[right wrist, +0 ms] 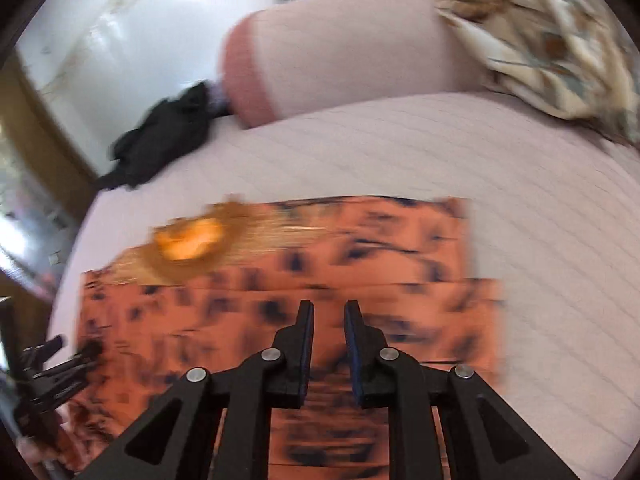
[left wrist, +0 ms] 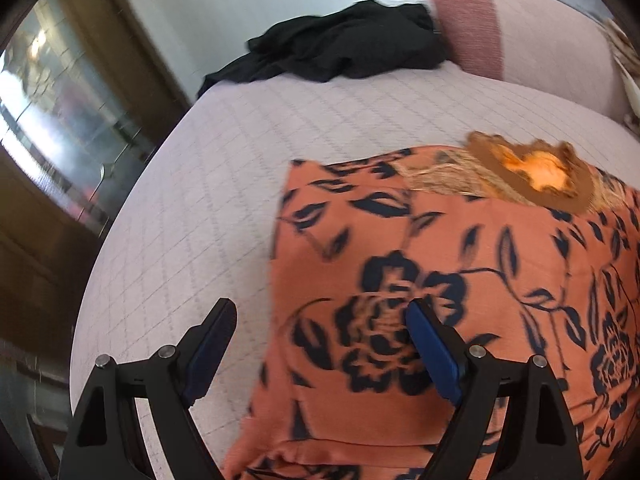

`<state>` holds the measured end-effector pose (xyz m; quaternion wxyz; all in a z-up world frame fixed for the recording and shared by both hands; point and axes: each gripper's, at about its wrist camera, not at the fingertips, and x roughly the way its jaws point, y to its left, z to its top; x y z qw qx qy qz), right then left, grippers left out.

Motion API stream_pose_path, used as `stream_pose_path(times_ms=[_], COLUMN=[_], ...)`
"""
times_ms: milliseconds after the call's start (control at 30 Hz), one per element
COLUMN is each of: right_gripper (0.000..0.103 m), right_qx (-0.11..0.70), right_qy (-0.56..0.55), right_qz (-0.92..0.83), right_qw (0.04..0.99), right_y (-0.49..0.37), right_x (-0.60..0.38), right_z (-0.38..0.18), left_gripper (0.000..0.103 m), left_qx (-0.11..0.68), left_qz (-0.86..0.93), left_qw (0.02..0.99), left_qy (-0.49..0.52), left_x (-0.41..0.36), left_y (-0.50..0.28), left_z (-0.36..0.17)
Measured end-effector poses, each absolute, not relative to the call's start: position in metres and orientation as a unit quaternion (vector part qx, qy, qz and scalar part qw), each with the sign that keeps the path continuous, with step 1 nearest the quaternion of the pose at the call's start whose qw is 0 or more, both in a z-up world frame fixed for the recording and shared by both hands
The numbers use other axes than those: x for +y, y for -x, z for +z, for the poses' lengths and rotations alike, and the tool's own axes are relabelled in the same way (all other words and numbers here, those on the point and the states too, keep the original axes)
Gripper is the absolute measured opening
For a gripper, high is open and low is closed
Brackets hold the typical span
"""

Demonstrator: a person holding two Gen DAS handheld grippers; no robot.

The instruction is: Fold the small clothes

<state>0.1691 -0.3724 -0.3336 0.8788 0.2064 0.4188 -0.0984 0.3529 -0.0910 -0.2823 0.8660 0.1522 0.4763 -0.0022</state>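
Note:
An orange garment with dark floral print (left wrist: 460, 280) lies partly folded on the pale quilted bed (left wrist: 240, 152), with a brown embroidered neckline (left wrist: 536, 172) at its far edge. My left gripper (left wrist: 320, 320) is wide open above the garment's left edge and holds nothing. In the right wrist view the same garment (right wrist: 280, 280) is blurred by motion. My right gripper (right wrist: 329, 312) hovers over its middle with a narrow gap between the fingers and nothing between them. The left gripper (right wrist: 60, 360) shows at the lower left of that view.
A black garment (left wrist: 340, 52) lies crumpled at the far side of the bed, next to a pink bolster pillow (left wrist: 500, 32). A cream patterned cloth (right wrist: 540, 32) lies at the far right. A wooden and glass cabinet (left wrist: 60, 120) stands left of the bed.

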Motion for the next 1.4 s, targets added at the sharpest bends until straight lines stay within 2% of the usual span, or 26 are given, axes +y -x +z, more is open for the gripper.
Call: stream_pose_path(times_ms=[133,233,300,333,467,633,800,867,967,1167,1267,1400], right_gripper=[0.018,0.021,0.021,0.021,0.021,0.021,0.021,0.021,0.021,0.021,0.021,0.021], right_qx=[0.425,0.464,0.433,0.444,0.449,0.421,0.414,0.420,0.416,0.387,0.424,0.412], right_qy=[-0.209,-0.190,-0.164,-0.164,-0.188,-0.152,-0.182,-0.190,-0.162,-0.184,-0.197,-0.163], right_qz=[-0.037,-0.028,-0.042,-0.043,-0.036,-0.113,-0.170,-0.160,-0.164,-0.091,-0.040,-0.057], right_qw=[0.880,0.865,0.885,0.880,0.873,0.887,0.875,0.873,0.880,0.899,0.883,0.895], right_y=[-0.200,-0.233,-0.232,-0.232,-0.215,-0.152,-0.093,-0.086,-0.083,-0.086,-0.110,-0.110], right_x=[-0.327,-0.296,-0.289,-0.290,-0.298,-0.332,-0.372,-0.377,-0.369,-0.339,-0.316,-0.299], right_z=[-0.339,-0.370,-0.365,-0.364,-0.348,-0.334,-0.349,-0.362,-0.350,-0.338,-0.364,-0.367], left_gripper=[0.087,0.087,0.087,0.087,0.087,0.087,0.087,0.087,0.087,0.087,0.087,0.087], left_qx=[0.485,0.486,0.485,0.484,0.481,0.461,0.468,0.463,0.456,0.447,0.456,0.449], left_qz=[0.008,0.007,0.007,0.005,0.004,0.000,0.007,0.010,0.004,-0.027,-0.029,-0.031], left_qw=[0.862,0.859,0.859,0.859,0.862,0.871,0.859,0.860,0.866,0.871,0.860,0.862], left_qy=[-0.149,-0.162,-0.167,-0.165,-0.156,-0.173,-0.207,-0.212,-0.206,-0.201,-0.229,-0.233], left_x=[-0.081,-0.083,-0.084,-0.085,-0.084,-0.089,-0.096,-0.097,-0.100,-0.110,-0.120,-0.123], left_y=[-0.360,-0.361,-0.362,-0.363,-0.361,-0.350,-0.347,-0.346,-0.341,-0.335,-0.333,-0.330], left_z=[-0.287,-0.290,-0.290,-0.289,-0.284,-0.277,-0.293,-0.291,-0.284,-0.277,-0.288,-0.286])
